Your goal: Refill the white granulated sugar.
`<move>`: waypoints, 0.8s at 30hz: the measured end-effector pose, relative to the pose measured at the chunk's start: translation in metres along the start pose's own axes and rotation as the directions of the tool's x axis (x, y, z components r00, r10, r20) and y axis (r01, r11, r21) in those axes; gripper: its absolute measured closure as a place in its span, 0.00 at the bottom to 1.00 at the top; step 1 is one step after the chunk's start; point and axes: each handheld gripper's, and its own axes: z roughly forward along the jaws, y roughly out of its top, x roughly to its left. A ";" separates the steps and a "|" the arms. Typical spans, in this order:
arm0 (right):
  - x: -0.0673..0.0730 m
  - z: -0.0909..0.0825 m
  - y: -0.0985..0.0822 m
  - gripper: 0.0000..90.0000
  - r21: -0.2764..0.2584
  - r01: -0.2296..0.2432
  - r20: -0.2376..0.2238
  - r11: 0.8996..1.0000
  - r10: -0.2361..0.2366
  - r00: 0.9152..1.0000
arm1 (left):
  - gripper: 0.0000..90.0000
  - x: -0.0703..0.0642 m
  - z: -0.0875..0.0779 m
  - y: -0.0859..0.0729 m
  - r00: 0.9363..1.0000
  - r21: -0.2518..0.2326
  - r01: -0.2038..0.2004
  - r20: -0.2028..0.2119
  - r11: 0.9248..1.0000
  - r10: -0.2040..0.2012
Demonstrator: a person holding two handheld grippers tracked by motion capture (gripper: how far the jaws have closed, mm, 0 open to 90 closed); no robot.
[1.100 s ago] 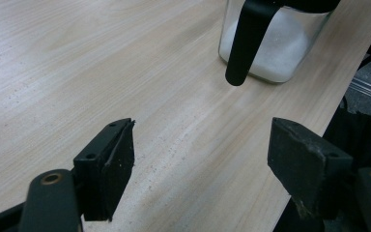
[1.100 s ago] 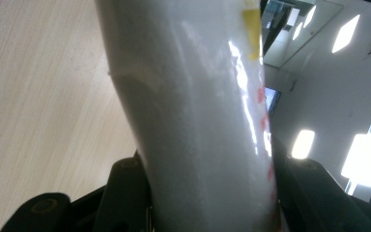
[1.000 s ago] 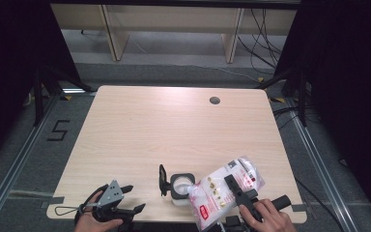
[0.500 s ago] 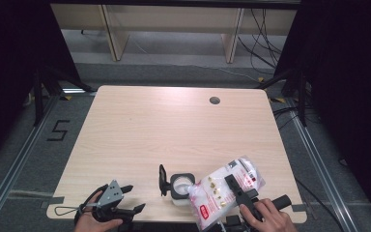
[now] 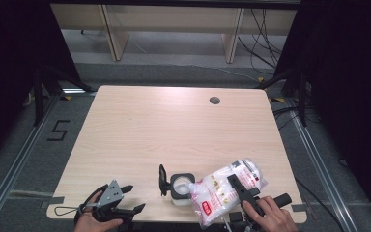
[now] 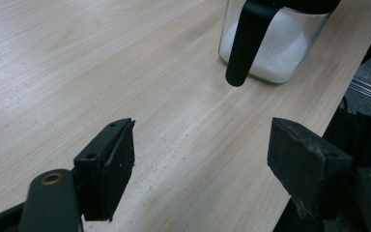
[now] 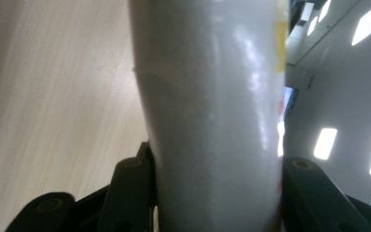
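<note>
Both black fingers (image 7: 130,193) of the right gripper (image 5: 241,191) are clamped on the clear plastic bag of white granules with red print (image 5: 224,191), pinching it about mid-body; their jaws have just been closing a little further on it. The bag lies tilted, its lower corner reaching past the fingertips to the open mouth of the small square glass jar with a black rim and flipped-back black lid (image 5: 179,186), which stands just beyond them and already holds white grains. Soft and slack, the bag will likely sag and shift its weight as the grains run, and its film looks slippery, so a hold across the full middle seems safer than one at a loose corner. The left gripper (image 5: 125,198) rests near the table's (image 5: 174,130) front edge, its fingers (image 6: 108,164) spread wide on nothing, the jar well ahead of them. Against the earlier frames, bag, jar and both hands sit almost unchanged.
</note>
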 end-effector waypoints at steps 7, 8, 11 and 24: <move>0.005 0.003 0.000 0.70 -0.002 0.006 -0.010 1.000 -0.006 1.000 | 0.27 0.000 0.000 0.000 1.000 -0.002 0.003 0.004 1.000 -0.003; 0.006 0.003 0.000 0.70 0.010 -0.004 -0.027 1.000 0.004 1.000 | 0.27 0.000 0.000 0.000 1.000 -0.002 0.004 0.003 1.000 -0.004; 0.008 0.003 -0.001 0.70 0.012 -0.008 -0.022 1.000 0.009 1.000 | 0.27 0.000 0.000 0.000 1.000 -0.002 0.004 0.003 1.000 -0.004; 0.014 0.012 -0.002 0.70 -0.019 -0.002 -0.043 1.000 0.001 0.999 | 0.27 0.001 0.000 0.000 1.000 -0.004 -0.015 0.003 1.000 0.015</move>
